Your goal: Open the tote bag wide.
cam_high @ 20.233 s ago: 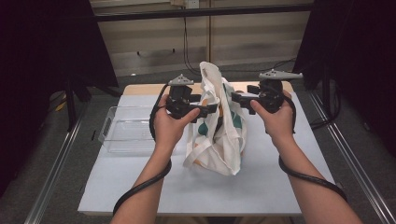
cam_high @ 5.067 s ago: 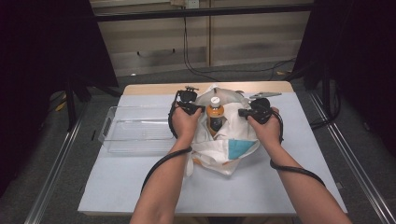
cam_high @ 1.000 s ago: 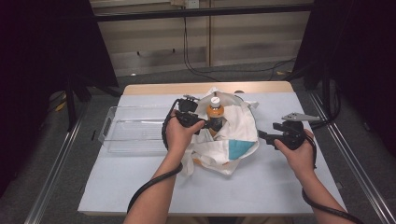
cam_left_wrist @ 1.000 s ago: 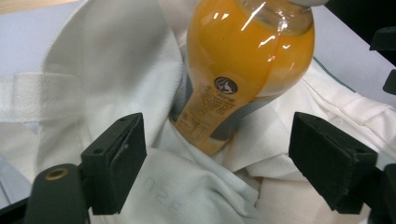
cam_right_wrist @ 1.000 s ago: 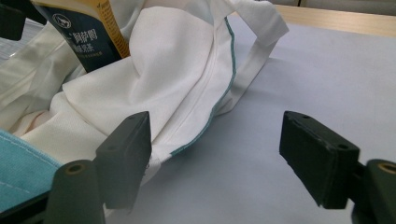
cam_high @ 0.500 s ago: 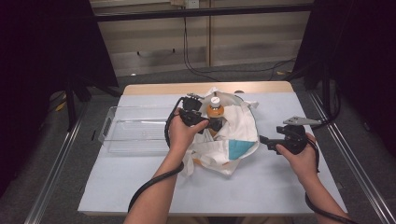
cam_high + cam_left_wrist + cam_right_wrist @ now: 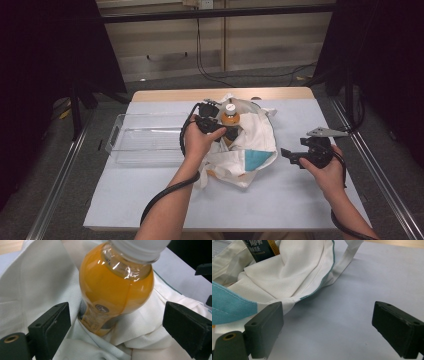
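Your left gripper (image 7: 231,133) sits over the white cloth bag (image 7: 250,145), its jaws spread wide. In the left gripper view the orange drink bottle (image 7: 113,290) stands between those jaws, tilted, with its white cap (image 7: 140,248) beyond them at the top. Neither jaw touches the bottle: there is a gap of bag cloth on each side, and the bottle's lower part sinks into the folds just ahead of the jaws. Your left hand (image 7: 197,142) wraps the gripper body, and its cable loops back along your forearm.

Your right gripper (image 7: 287,155) is held well apart from the bag's right edge, above the pale table (image 7: 150,200). Its jaws are also wide apart and hold nothing. In the right gripper view the bag's teal-trimmed edge (image 7: 324,280) lies ahead and to the left of the jaws, and the teal patch (image 7: 229,305) lies close by the left jaw; whether it touches is unclear. Bare tabletop lies between the jaws.

A clear plastic tray (image 7: 145,145) lies just behind your left hand, on the far side from the bag.
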{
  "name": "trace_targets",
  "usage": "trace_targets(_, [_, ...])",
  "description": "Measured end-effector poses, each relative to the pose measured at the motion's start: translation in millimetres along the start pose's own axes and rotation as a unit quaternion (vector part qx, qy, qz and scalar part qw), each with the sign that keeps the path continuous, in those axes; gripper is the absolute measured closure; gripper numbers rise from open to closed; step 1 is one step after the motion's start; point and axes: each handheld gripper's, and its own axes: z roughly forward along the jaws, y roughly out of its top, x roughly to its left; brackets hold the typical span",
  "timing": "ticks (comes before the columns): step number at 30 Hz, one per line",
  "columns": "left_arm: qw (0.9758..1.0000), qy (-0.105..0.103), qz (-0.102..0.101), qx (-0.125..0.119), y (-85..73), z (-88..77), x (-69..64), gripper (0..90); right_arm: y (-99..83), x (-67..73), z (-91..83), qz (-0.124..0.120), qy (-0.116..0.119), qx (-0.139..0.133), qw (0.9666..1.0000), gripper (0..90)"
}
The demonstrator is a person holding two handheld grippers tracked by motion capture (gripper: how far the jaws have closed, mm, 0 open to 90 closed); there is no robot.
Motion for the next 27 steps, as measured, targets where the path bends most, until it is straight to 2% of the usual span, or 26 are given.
trace_targets(1, [1.0000, 0.000, 0.005, 0.006, 0.0, 0.4, 1.0, 7.1, -0.7, 0.2, -0.2, -0.002, -0.001, 0.000, 1.0000, 9.9])
trace_targets(3, [1.0000, 0.001, -0.002, 0.009, -0.5, 2.2, 1.6, 6.6, -2.1, 0.6, -0.5, 0.001, 0.001, 0.001, 1.0000, 9.2])
trace_targets(9, [1.0000, -0.003, 0.005, 0.001, 0.1, 5.9, 3.0, 6.9, -6.1, 0.2, -0.9, 0.007, 0.003, 0.001, 1.0000, 7.3])
trace_targets(12, [0.9999, -0.006, 0.010, 0.001, 1.9, 5.6, 3.6, 7.0, -7.9, 1.8, 0.2, 0.006, 0.004, 0.005, 1.0000, 6.6])
trace_targets(14, [0.9999, -0.010, 0.006, -0.004, 3.4, 6.0, 3.4, 6.5, -8.5, 3.7, 1.5, 0.001, 0.003, 0.007, 1.0000, 5.2])
trace_targets(18, [0.9998, -0.014, 0.013, 0.003, 5.6, 6.0, 3.8, 6.2, -8.6, 4.8, 2.5, -0.002, 0.006, 0.009, 0.9999, 4.2])
trace_targets(19, [0.9998, -0.010, 0.016, 0.005, 6.1, 6.2, 3.9, 6.4, -8.7, 5.5, 3.0, -0.004, 0.006, 0.011, 0.9999, 4.1])
trace_targets(27, [0.9998, -0.017, 0.013, 0.001, 10.1, 9.8, 3.2, 7.3, -8.9, 6.8, 5.1, -0.004, 0.012, 0.013, 0.9998, 3.0])
